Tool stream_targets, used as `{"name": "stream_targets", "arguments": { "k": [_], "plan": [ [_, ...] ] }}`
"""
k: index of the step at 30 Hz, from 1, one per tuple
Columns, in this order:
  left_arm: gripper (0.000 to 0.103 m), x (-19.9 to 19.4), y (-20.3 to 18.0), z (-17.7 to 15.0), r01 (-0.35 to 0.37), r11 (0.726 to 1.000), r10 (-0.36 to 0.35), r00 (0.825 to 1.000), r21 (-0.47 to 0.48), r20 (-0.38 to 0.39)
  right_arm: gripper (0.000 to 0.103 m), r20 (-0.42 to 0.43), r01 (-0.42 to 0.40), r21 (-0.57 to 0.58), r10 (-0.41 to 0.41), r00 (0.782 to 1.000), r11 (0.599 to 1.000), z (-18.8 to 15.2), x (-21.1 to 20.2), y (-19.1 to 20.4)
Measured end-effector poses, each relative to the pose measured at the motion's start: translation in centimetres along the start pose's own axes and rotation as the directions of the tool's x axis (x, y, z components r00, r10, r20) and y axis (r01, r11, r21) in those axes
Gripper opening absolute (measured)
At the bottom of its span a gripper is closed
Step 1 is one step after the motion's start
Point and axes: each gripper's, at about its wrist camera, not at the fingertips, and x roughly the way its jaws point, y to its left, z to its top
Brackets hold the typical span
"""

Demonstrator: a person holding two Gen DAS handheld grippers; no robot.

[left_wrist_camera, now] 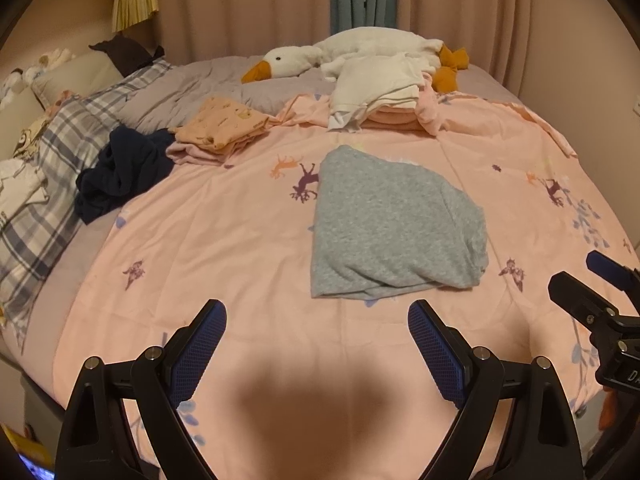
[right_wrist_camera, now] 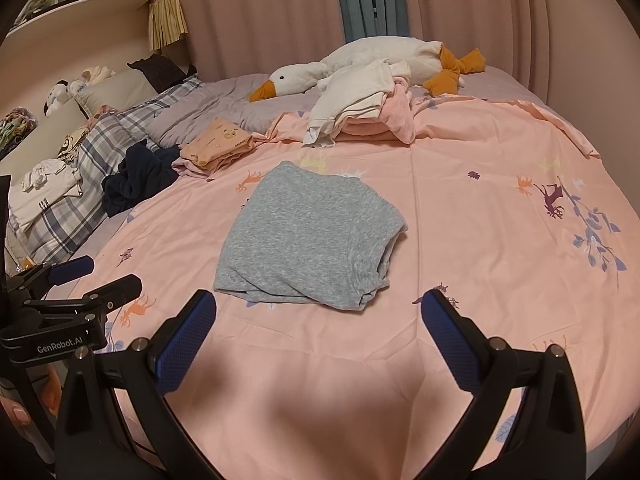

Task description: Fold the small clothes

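While my left tongs [left_wrist_camera: 317, 322] and right tongs [right_wrist_camera: 319, 312] both gape empty, the soft grey knit garment [left_wrist_camera: 390, 224] lies folded roughly square mid-bed, on the smooth pink quilt [left_wrist_camera: 240, 232]. Only my right view shows the shelf [right_wrist_camera: 80, 12] above the headboard corner.

Left gripper [left_wrist_camera: 317, 326] angled downward, jaws spread wide, nothing between blue pads [left_wrist_camera: 199, 354]. Right gripper [right_wrist_camera: 319, 318] alongside, same downward tilt, jaws wide apart, empty. Fingertips of person's hand [right_wrist_camera: 18, 414] visible at left gripper's handle.

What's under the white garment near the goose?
The white garment lies on a pile of pink folded clothes on the pink duvet. How many pieces the pile holds is hidden.
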Motion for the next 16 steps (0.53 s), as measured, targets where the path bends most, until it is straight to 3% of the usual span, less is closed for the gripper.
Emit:
{"name": "stream_targets", "arguments": {
  "k": [16],
  "plan": [
    [0.092,-0.16,-0.16,0.19,-0.007,1.000,0.007,1.000,0.009,0.008,0.103,-0.007,-0.007,0.007,0.007,1.000,1.000,-0.26,0.21,0.18]
  ]
}}
